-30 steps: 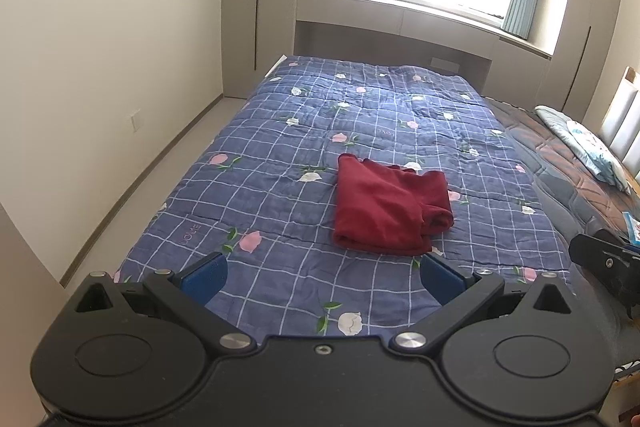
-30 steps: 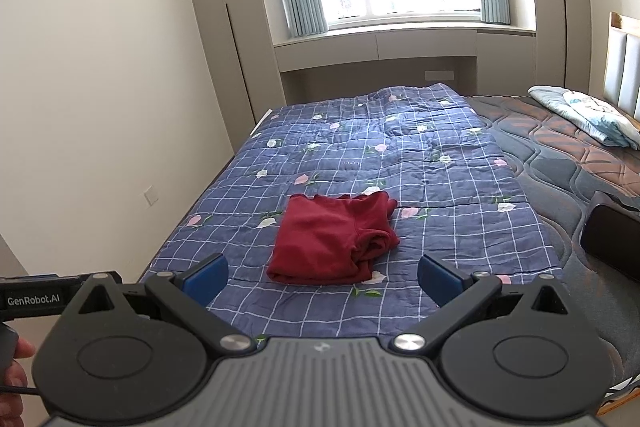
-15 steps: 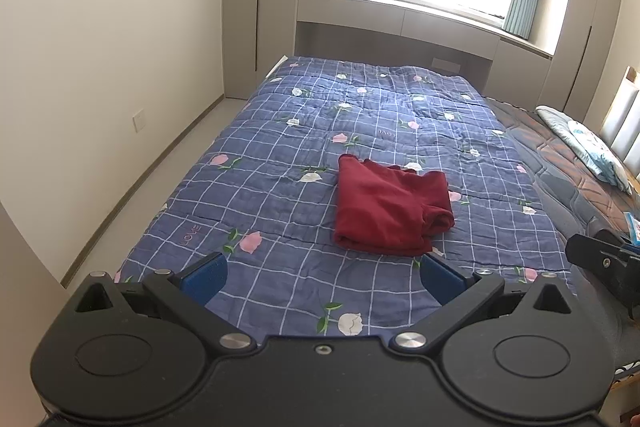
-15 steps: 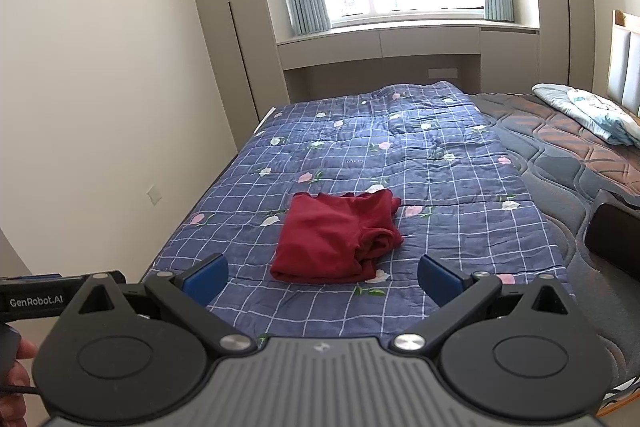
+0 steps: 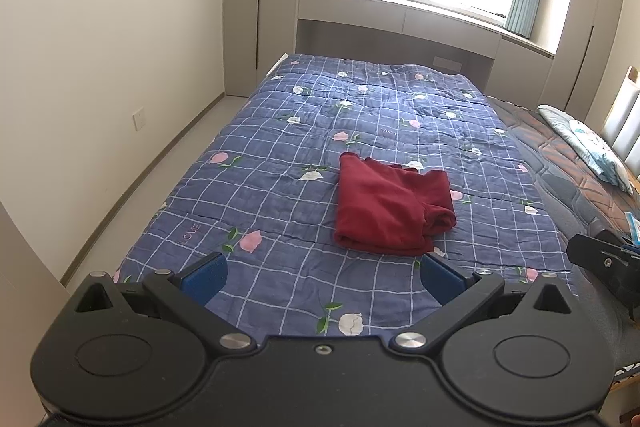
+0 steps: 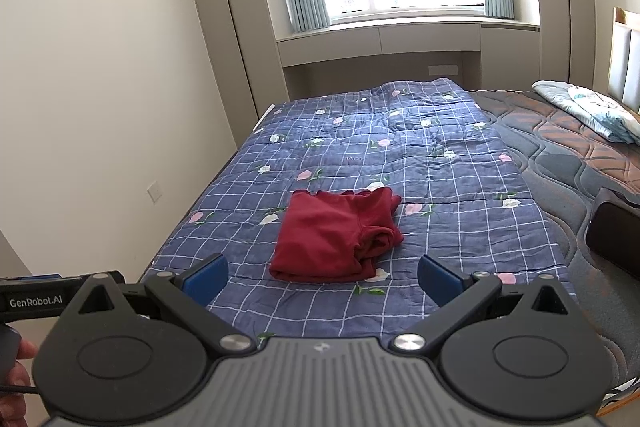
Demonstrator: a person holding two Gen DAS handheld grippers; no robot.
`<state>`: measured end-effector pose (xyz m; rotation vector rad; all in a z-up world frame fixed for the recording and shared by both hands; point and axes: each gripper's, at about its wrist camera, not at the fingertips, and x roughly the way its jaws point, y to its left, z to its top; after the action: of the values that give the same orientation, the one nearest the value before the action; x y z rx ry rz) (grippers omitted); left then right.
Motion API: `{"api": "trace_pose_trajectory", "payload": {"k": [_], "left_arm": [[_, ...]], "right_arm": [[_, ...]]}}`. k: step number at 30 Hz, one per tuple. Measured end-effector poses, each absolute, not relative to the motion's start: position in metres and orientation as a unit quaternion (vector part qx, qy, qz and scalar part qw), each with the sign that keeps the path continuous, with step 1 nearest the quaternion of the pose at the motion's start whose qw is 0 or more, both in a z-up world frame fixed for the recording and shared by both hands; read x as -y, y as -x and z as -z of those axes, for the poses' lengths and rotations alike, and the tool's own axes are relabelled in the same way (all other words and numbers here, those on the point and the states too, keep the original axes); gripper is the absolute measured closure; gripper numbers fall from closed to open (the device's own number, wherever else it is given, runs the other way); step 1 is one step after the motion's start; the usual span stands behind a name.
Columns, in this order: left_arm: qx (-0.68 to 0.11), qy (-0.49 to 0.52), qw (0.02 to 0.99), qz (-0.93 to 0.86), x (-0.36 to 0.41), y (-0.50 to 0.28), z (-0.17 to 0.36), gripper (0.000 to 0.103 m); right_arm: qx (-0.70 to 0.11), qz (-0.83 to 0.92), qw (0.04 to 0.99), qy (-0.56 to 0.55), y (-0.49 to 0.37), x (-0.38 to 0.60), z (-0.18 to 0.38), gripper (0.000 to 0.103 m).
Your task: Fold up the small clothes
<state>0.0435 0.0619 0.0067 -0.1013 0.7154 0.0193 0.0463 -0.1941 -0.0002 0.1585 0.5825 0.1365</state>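
A dark red garment (image 5: 390, 207) (image 6: 336, 235) lies folded into a rough rectangle on the blue checked flowered quilt (image 5: 320, 115) (image 6: 420, 143), with a bunched roll along its right edge. My left gripper (image 5: 322, 273) hovers open above the quilt's near edge, well short of the garment and holding nothing. In the right wrist view my right gripper (image 6: 322, 273) is likewise open and empty, held back from the garment. The right gripper's body (image 5: 608, 263) shows at the right edge of the left wrist view, and the left gripper's body (image 6: 48, 295) at the left of the right wrist view.
Bare quilted mattress (image 6: 560, 147) lies right of the quilt, with a folded light blue blanket (image 6: 592, 107) near the headboard. A dark object (image 6: 616, 235) sits at the mattress's right edge. Wardrobes, a window ledge and the left wall surround the bed. A hand (image 6: 16, 387) shows bottom left.
Both grippers have drifted slightly back and up, so the garment sits a little farther off in view. The garment has not moved and both grippers stay open.
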Motion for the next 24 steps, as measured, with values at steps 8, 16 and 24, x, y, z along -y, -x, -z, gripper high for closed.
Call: {"api": "trace_pose_trajectory", "payload": {"k": [8, 16, 24], "left_arm": [[-0.352, 0.051, 0.935, -0.01, -0.063, -0.046, -0.005, 0.001], [-0.361, 0.049, 0.931, -0.018, -0.065, -0.052, -0.002, 0.001], [-0.369, 0.046, 0.928, -0.007, -0.071, -0.065, 0.005, 0.001]], "right_arm": [[-0.289, -0.066, 0.952, -0.077, -0.049, 0.192, 0.001, 0.0], [-0.294, -0.061, 0.951, -0.075, -0.053, 0.187, 0.003, 0.0], [-0.3, -0.051, 0.95, -0.074, -0.06, 0.181, 0.006, 0.0]]}}
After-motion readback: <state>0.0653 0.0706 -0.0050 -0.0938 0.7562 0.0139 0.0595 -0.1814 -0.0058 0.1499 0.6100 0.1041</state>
